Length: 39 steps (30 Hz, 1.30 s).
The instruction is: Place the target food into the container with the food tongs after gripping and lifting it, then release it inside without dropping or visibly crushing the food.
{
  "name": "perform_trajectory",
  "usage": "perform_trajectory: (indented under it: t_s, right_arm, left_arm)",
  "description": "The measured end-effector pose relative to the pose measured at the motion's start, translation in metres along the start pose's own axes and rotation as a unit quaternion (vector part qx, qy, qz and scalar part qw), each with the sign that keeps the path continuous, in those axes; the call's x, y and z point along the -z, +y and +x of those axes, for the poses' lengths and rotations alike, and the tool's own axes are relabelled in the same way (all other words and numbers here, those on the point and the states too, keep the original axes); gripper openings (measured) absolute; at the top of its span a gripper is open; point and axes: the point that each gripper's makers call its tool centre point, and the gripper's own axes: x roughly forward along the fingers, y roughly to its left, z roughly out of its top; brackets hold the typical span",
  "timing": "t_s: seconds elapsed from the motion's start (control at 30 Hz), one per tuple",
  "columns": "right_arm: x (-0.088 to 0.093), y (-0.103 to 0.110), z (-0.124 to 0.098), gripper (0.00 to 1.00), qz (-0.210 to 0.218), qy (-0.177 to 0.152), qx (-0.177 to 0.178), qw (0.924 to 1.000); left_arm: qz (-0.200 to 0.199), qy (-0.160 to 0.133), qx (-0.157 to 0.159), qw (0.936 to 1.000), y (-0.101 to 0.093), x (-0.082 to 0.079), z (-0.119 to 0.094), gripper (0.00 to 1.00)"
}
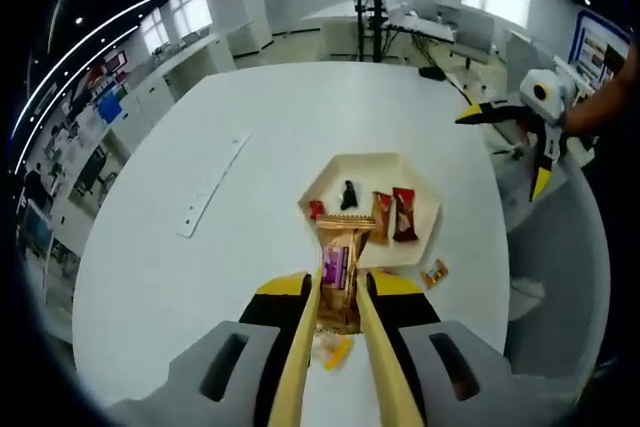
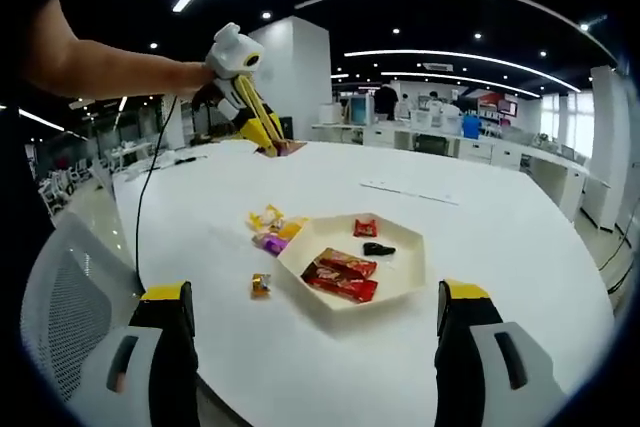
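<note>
My left gripper (image 1: 340, 289) is shut on yellow food tongs (image 1: 302, 347). The tongs pinch a gold snack packet with a purple label (image 1: 338, 265), held in the air just short of the cream hexagonal tray (image 1: 425, 232). The tray holds two red-brown bars (image 1: 393, 215), a black piece and a small red sweet. In the right gripper view the left gripper (image 2: 240, 72), held by a hand, hangs high at the far left with the tongs (image 2: 262, 119) and packet (image 2: 288, 148), well above the tray (image 2: 405, 282). My right gripper (image 2: 318, 312) stands wide open and holds nothing.
Loose wrapped sweets lie beside the tray (image 2: 268, 229) (image 2: 260, 285) (image 1: 435, 272). A white strip (image 1: 213, 185) lies on the round white table (image 1: 150, 267). A mesh chair (image 2: 55, 297) stands at the table's edge. The right gripper (image 1: 540, 112) hovers off the table's far side.
</note>
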Motion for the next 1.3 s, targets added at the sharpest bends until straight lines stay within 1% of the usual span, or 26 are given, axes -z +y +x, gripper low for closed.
perform_trajectory:
  t_s: [0.03,0.07,0.23,0.33,0.43,0.57,0.67,0.8,0.97,1.07,1.1,1.17,1.23,1.3]
  right_arm:
    - [0.001,0.000,0.000,1.00,0.002,0.002,0.000,1.0000]
    - [0.002,0.001,0.000,0.99,0.006,0.005,-0.001,1.0000]
    - [0.002,0.001,0.000,0.99,0.004,0.004,-0.001,1.0000]
    - [0.002,0.001,0.000,1.00,0.013,0.005,-0.001,0.9999]
    - [0.002,0.000,0.000,1.00,0.014,0.005,0.000,0.9999]
    - [0.000,-0.001,-0.001,0.99,0.016,0.000,0.003,0.9999]
    - [-0.001,-0.004,-0.002,0.99,0.016,-0.004,0.008,0.9998]
    - [-0.002,-0.004,-0.002,0.99,0.019,-0.007,0.011,0.9997]
    - [-0.003,-0.005,-0.003,0.99,0.022,-0.008,0.013,0.9997]
    - [-0.002,-0.004,-0.002,0.99,0.021,-0.004,0.011,0.9997]
    - [-0.002,-0.004,-0.002,0.99,0.021,-0.003,0.010,0.9997]
    - [-0.001,-0.004,-0.002,0.99,0.023,-0.001,0.009,0.9997]
    - [-0.001,-0.003,-0.002,0.99,0.025,-0.002,0.008,0.9996]
    - [-0.001,-0.004,-0.002,0.99,0.025,-0.001,0.008,0.9996]
  left_arm:
    - [0.000,-0.003,-0.001,1.0000,0.000,-0.004,0.003,0.18]
    - [-0.001,-0.005,0.006,1.0000,-0.004,-0.007,0.005,0.18]
    - [0.007,-0.007,0.009,0.9999,-0.009,-0.021,0.020,0.18]
    - [0.011,-0.006,0.015,0.9998,-0.011,-0.035,0.031,0.18]
    - [0.020,-0.010,0.021,0.9995,-0.014,-0.052,0.043,0.18]
    - [0.027,-0.007,0.024,0.9993,-0.016,-0.065,0.060,0.18]
    - [0.032,-0.006,0.024,0.9992,-0.017,-0.071,0.069,0.18]
    - [0.036,-0.003,0.033,0.9988,-0.021,-0.076,0.077,0.18]
    - [0.041,-0.004,0.041,0.9983,-0.024,-0.081,0.081,0.18]
    - [0.040,-0.009,0.038,0.9984,-0.022,-0.083,0.083,0.19]
    - [0.039,-0.017,0.033,0.9985,-0.020,-0.085,0.084,0.19]
    - [0.035,-0.020,0.036,0.9986,-0.020,-0.085,0.085,0.21]
    - [0.042,-0.025,0.031,0.9983,-0.018,-0.087,0.085,0.23]
    - [0.044,-0.023,0.036,0.9981,-0.020,-0.086,0.085,0.24]
